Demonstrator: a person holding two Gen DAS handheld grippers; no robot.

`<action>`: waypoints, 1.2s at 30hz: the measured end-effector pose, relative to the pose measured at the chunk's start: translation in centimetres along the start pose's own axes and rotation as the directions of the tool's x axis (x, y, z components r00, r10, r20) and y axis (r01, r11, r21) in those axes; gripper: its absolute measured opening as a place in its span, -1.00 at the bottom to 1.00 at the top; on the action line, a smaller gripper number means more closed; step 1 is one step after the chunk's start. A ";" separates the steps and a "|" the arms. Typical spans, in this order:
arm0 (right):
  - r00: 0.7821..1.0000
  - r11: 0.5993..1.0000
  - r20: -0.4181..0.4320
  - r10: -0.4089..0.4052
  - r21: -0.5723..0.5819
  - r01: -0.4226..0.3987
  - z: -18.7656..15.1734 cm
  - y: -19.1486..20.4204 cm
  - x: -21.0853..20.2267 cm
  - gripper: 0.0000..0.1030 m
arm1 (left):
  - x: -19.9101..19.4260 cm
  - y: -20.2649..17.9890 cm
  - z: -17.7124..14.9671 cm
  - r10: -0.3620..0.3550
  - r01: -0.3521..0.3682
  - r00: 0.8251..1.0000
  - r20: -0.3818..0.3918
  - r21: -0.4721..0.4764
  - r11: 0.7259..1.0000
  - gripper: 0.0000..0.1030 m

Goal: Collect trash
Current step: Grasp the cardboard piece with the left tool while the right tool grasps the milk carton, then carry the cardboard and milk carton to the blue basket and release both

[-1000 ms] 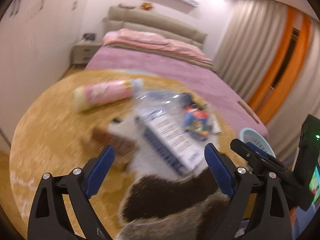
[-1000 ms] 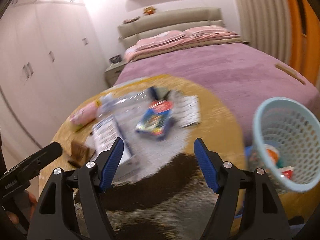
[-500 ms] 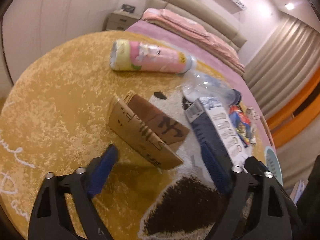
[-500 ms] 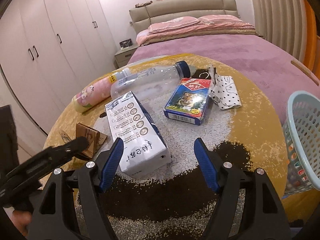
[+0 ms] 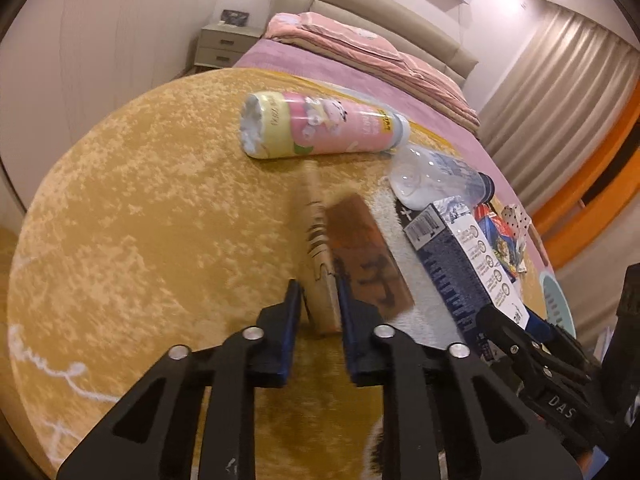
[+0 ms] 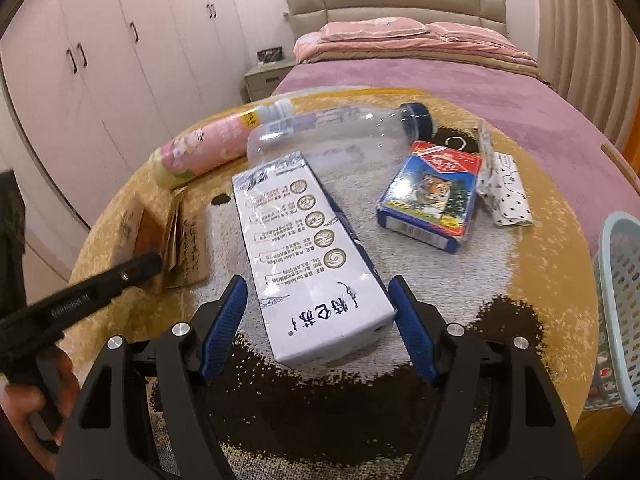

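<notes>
Trash lies on a round yellow rug (image 5: 120, 220). My left gripper (image 5: 318, 300) is shut on the near edge of a folded brown cardboard piece (image 5: 356, 256), which also shows in the right wrist view (image 6: 176, 240). My right gripper (image 6: 318, 320) is open, its jaws either side of the near end of a white and blue milk carton (image 6: 308, 248), not touching it. Behind lie a pink bottle (image 5: 316, 126), a clear plastic bottle (image 6: 340, 132), a blue tiger-print box (image 6: 432, 196) and a dotted wrapper (image 6: 506, 188).
A light blue basket (image 6: 618, 312) with some trash inside stands at the rug's right edge. A bed with a purple cover (image 6: 420, 76) is behind the rug. White wardrobes (image 6: 100, 60) line the left wall, with a nightstand (image 5: 224, 46) beside the bed.
My left gripper moved forward over the cardboard piece and shut on its edge. My right gripper came closer to the milk carton, which now sits between its open jaws.
</notes>
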State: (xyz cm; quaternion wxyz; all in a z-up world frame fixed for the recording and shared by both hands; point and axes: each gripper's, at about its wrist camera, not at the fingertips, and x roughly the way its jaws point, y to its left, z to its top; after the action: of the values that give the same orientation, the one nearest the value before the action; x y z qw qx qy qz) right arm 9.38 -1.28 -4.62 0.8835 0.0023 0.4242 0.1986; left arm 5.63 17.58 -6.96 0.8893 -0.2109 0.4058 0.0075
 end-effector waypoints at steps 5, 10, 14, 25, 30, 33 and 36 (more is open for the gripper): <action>0.999 0.999 -0.005 0.045 -0.027 -0.045 -0.7 0.9 -0.8 0.33 | -0.3 0.9 0.4 -0.012 0.012 1.000 -0.001 0.014 1.000 -0.79; 1.000 1.000 -0.015 0.006 -0.017 -0.006 -0.2 0.8 -0.2 0.34 | -0.2 0.7 0.4 -0.012 0.012 1.000 -0.003 0.047 0.999 -0.79; 0.999 1.000 -0.034 0.004 -0.009 -0.005 0.7 1.1 1.0 0.34 | 0.3 0.6 0.5 -0.011 0.012 1.000 -0.014 0.064 0.998 -0.79; 1.000 0.998 0.000 -0.024 -0.050 0.024 0.9 2.1 1.1 0.08 | 0.4 -0.4 0.9 -0.029 0.029 1.000 -0.004 0.074 0.997 -0.91; 0.999 0.999 0.052 -0.009 -0.044 0.012 0.8 1.5 -1.3 0.07 | -1.0 -1.8 1.2 -0.066 0.062 0.997 0.031 0.102 0.993 -0.93; 0.997 1.000 0.083 -0.012 -0.017 0.013 0.7 0.3 -2.8 0.07 | -1.7 -3.2 1.5 -0.090 0.083 0.995 0.049 0.123 0.989 -0.93; 0.994 0.999 0.108 -0.022 0.026 0.020 0.7 -1.6 -4.4 0.07 | -2.2 -5.0 2.0 -0.125 0.115 0.990 0.060 0.152 0.982 -0.93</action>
State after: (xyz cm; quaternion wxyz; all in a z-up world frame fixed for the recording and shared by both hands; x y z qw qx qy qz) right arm 8.00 -4.16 -1.16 0.9072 0.0195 0.3781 0.1836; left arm 6.53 14.13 -2.40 0.9149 -0.1678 0.3607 -0.0692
